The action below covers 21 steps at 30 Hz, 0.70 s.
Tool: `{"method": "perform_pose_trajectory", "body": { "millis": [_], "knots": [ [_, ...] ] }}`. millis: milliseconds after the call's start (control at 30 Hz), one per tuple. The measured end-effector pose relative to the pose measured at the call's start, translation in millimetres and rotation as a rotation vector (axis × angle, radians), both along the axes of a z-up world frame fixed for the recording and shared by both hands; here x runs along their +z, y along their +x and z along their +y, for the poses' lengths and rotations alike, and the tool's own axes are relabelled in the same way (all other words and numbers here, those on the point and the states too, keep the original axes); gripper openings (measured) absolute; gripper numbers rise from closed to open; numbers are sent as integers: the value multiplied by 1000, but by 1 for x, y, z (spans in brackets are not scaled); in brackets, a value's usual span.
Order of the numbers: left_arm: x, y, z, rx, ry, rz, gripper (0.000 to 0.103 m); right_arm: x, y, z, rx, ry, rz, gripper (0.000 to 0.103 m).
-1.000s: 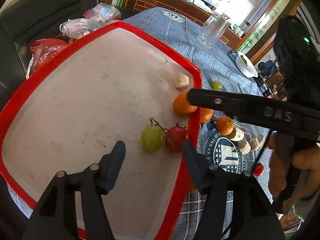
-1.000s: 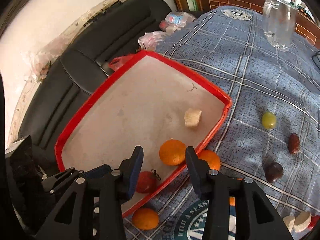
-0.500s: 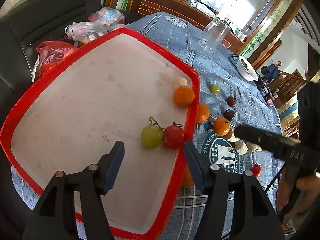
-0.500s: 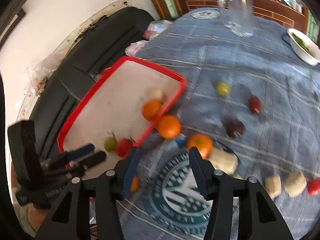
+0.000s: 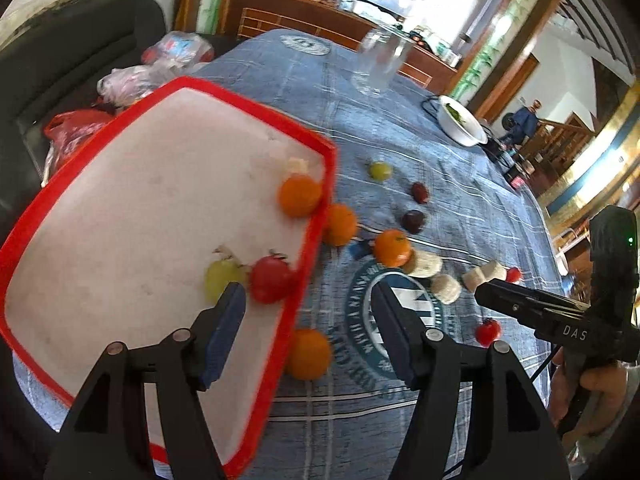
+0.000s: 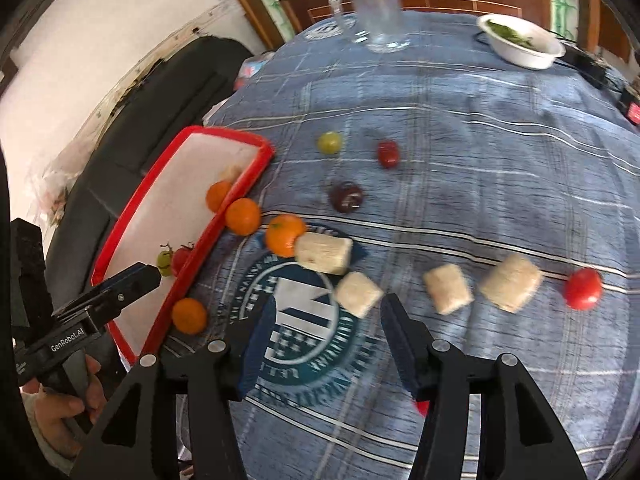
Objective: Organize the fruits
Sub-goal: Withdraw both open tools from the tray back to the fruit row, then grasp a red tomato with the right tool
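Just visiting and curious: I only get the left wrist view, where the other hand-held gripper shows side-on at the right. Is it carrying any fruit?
Observer: No. In the right wrist view the right hand-held gripper has just been opening its jaws. Nothing is between them, only the blue cloth beyond.
Operator: And that blurry glass at the far end, is it a plain tumbler?
Observer: It is a glass mug. Its handle shows on its left side in the right wrist view.
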State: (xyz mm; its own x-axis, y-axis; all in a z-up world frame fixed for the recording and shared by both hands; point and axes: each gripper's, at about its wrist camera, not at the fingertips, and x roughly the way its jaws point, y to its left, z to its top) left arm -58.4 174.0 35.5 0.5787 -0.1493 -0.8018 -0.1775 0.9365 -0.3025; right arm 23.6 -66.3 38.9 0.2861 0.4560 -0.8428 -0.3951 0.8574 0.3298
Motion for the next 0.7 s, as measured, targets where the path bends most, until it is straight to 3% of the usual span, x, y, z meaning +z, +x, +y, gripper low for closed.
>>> {"method": "perform_pose_trajectory", "body": {
  "millis": [500,700],
  "knots": [
    [-13,25,-87,-225,-4,49,64,-1,-10,-75,-148,-35,18,56],
    [-18,33,-107,-270,-3,63,64,-1,-14,-101,-207,-43,21,56]
  ]
}}
